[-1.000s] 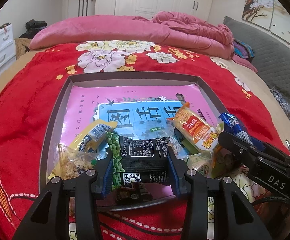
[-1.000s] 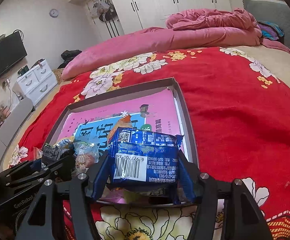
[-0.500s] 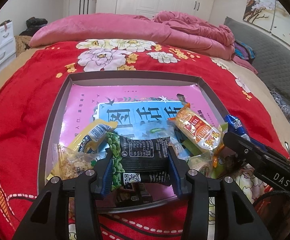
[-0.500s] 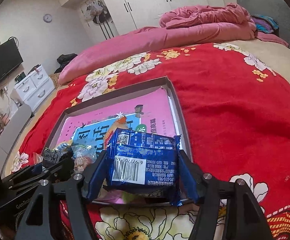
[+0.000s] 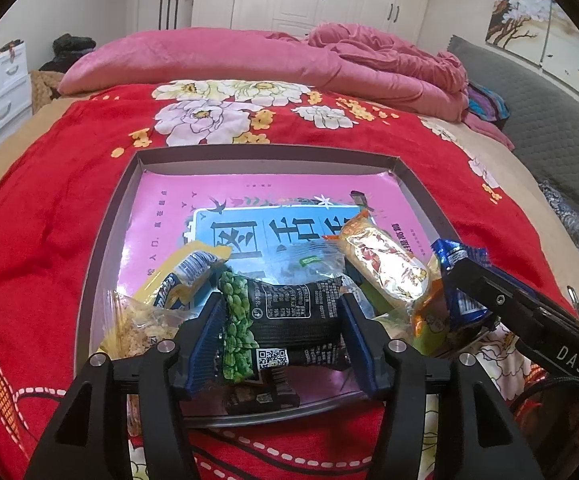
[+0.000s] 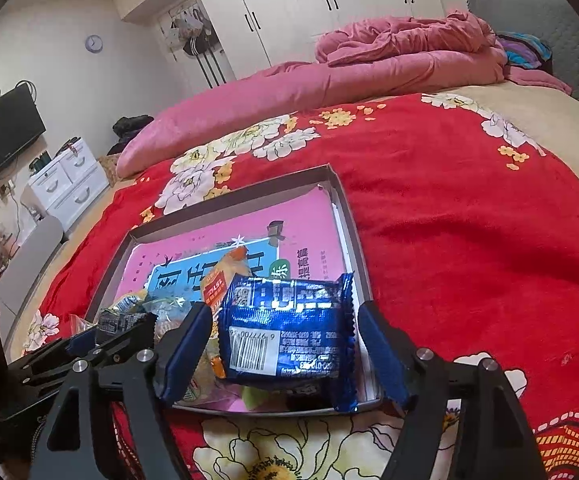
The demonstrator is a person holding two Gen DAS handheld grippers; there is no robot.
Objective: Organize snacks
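A bed [image 5: 49,240] under a red flowered blanket [image 6: 469,220] carries a shallow grey tray [image 5: 101,248] near its front edge. A pink quilt [image 5: 217,56] lies bunched across the far side, with a folded striped cloth [image 6: 525,54] beside it.

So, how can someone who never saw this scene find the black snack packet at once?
Look at the shallow grey tray on the red floral bedspread, then at the snack pile along its near edge. The black snack packet lies between the opening left tongs. Only it is black with a green pea picture on one end and a small QR code.
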